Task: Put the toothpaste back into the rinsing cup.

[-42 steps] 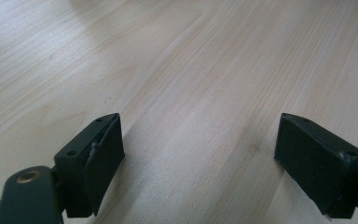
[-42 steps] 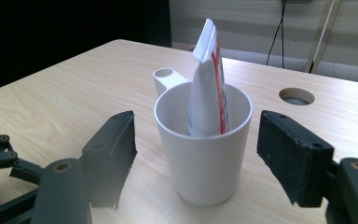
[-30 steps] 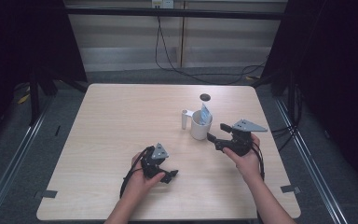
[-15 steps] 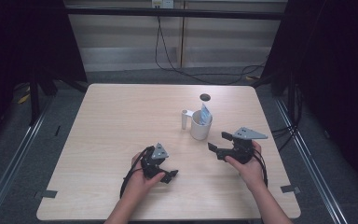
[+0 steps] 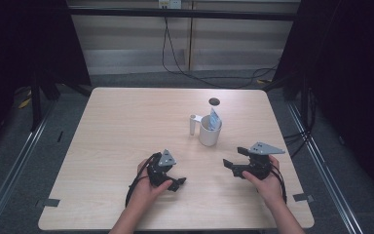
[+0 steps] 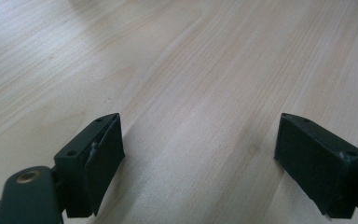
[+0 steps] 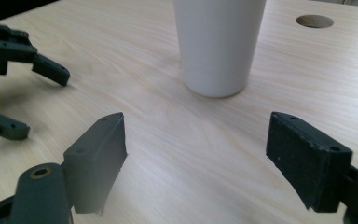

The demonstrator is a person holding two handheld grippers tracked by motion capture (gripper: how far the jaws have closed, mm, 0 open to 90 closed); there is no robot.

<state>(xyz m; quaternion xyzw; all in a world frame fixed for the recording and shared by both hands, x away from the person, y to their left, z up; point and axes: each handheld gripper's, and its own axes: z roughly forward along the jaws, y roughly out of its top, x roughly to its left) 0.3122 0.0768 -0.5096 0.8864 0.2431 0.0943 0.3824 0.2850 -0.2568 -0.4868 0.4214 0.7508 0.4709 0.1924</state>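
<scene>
While both hands rest low on the wooden table (image 5: pixel 117 126), the left gripper (image 5: pixel 175 183) has its jaws spread wide over bare wood. Just beside a small white upright piece (image 5: pixel 193 125) stands a white cup (image 5: pixel 210 131); no writing is legible. Near it, the right gripper (image 5: pixel 230 165) gapes wide, empty.

The worktop (image 5: pixel 126 126) is pale wood with rounded corners. A white cup (image 5: pixel 210 130) stands on it right of centre. Touching the cup's left side stands a small white tube (image 5: pixel 193 125). Beyond the cup, near the far edge, is a round hole (image 5: pixel 214 101).
</scene>
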